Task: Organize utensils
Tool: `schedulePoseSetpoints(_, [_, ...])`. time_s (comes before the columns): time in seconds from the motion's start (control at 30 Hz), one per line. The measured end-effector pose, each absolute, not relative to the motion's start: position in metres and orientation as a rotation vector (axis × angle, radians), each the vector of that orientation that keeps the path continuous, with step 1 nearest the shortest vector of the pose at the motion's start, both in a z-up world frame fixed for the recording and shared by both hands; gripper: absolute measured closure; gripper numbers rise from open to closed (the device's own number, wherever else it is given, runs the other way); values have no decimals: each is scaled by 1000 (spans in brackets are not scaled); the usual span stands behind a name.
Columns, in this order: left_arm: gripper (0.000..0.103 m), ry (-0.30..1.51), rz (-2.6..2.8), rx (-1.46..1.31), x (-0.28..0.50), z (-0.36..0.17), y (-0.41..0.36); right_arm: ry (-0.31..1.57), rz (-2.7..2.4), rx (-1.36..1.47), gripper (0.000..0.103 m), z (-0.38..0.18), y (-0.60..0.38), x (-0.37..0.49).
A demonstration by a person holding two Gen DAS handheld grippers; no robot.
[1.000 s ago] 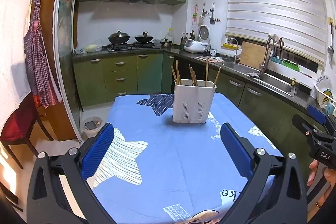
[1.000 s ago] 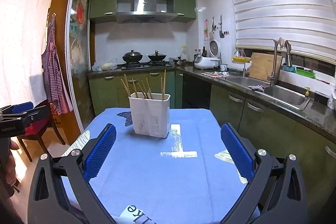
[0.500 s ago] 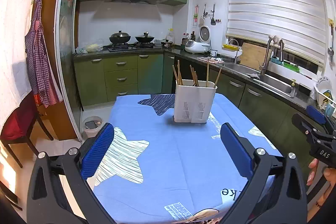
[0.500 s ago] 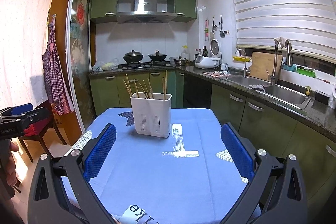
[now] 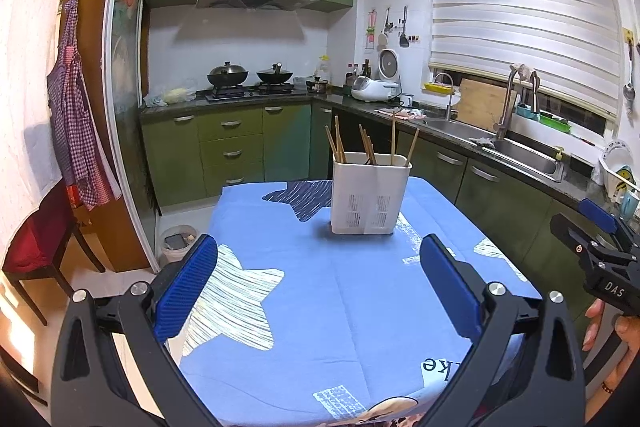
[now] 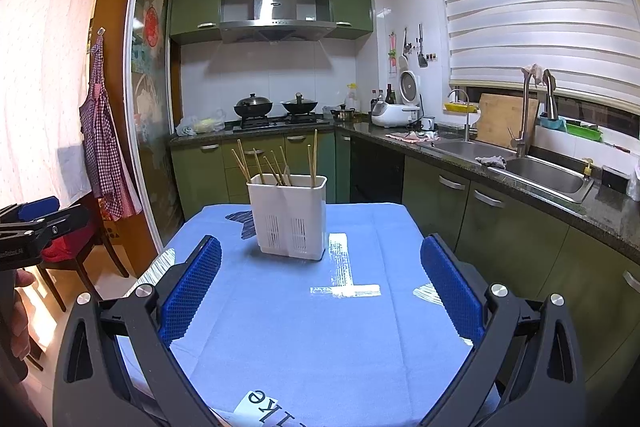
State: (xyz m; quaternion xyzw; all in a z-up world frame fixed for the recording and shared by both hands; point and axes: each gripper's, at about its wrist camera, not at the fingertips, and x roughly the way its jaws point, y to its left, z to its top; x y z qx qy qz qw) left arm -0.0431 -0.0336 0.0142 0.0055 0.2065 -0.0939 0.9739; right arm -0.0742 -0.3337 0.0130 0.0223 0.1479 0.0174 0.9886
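A white slotted utensil holder (image 5: 370,193) stands upright near the far end of the blue tablecloth (image 5: 320,291), with several wooden chopsticks (image 5: 366,146) sticking up out of it. It also shows in the right wrist view (image 6: 289,217), with its chopsticks (image 6: 276,165). My left gripper (image 5: 318,267) is open and empty, held above the near part of the table, well short of the holder. My right gripper (image 6: 320,269) is open and empty, also short of the holder. Each gripper appears at the other view's edge, the right one (image 5: 592,251) and the left one (image 6: 36,223).
A green counter with a steel sink (image 6: 536,175) runs along the right. A stove with two pans (image 6: 276,107) is at the back. A red chair (image 5: 32,247) and a small bin (image 5: 176,241) stand on the floor to the left of the table.
Both grippers have tilted and shifted slightly; the holder sits a little further right in the right wrist view. Both stay open and empty.
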Motion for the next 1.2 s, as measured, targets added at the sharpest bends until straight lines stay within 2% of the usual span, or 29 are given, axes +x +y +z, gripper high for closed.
schedulePoseSetpoints(1.2, [7, 451, -152, 22, -36, 8, -34, 311, 41, 48, 5, 6, -327, -67])
